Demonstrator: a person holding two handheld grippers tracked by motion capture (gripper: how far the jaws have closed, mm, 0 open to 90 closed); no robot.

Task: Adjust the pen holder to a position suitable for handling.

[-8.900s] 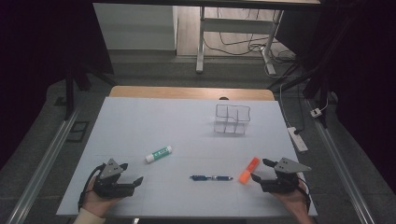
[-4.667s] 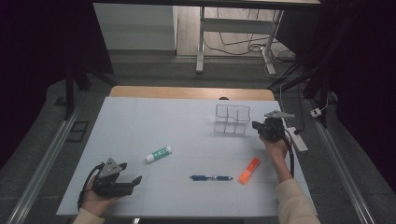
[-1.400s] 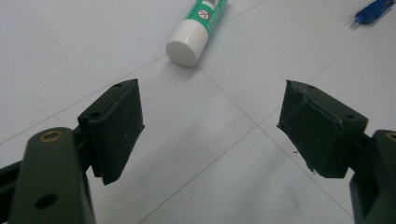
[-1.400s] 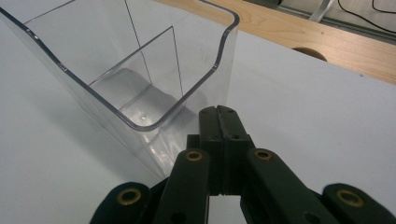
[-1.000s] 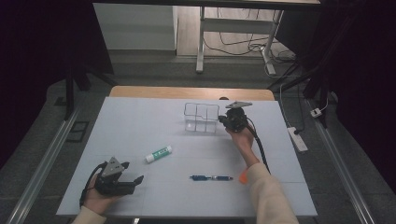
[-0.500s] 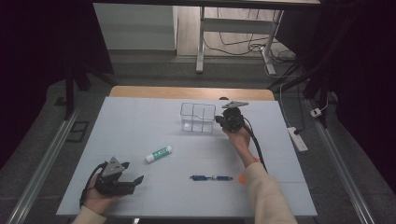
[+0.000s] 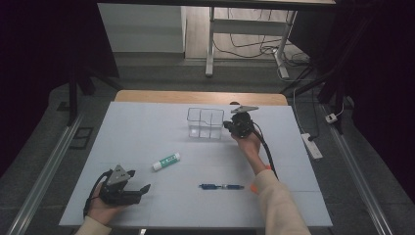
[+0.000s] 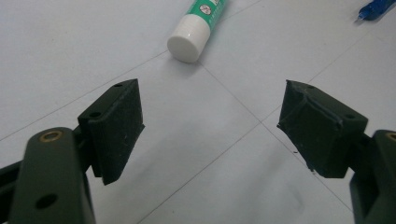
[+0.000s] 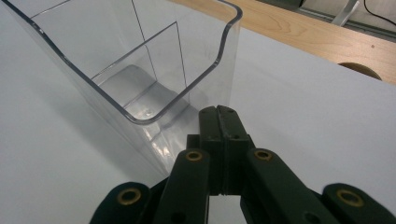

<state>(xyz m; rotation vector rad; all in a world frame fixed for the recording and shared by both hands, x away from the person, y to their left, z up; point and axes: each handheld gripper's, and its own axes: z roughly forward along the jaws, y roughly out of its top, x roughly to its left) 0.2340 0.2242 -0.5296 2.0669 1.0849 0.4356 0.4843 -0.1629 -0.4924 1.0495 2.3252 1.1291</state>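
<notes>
A clear plastic organizer (image 7: 205, 123) with several compartments stands upright at the back middle of the white table. My right gripper (image 7: 229, 126) is shut, with nothing between its jaws, and its tip rests against the organizer's right wall. In the right gripper view the closed jaws (image 9: 219, 114) meet the rounded corner of the organizer (image 9: 140, 70). My left gripper (image 7: 142, 188) lies at the front left, open and empty. In the left gripper view its pads (image 8: 116, 126) stand wide apart over bare table, and a green and white glue stick (image 8: 198, 28) lies just beyond them.
The glue stick (image 7: 166, 161) lies left of centre. A blue pen (image 7: 221, 186) lies near the front, its tip in the left gripper view (image 8: 378, 9). An orange marker (image 7: 253, 187) peeks out beside the right forearm. A wooden strip (image 7: 200, 97) borders the table's far edge.
The right gripper went from the front right to the organizer and has pushed it leftward across the back of the table; in the last second it slid slightly further left. The left gripper kept still.
</notes>
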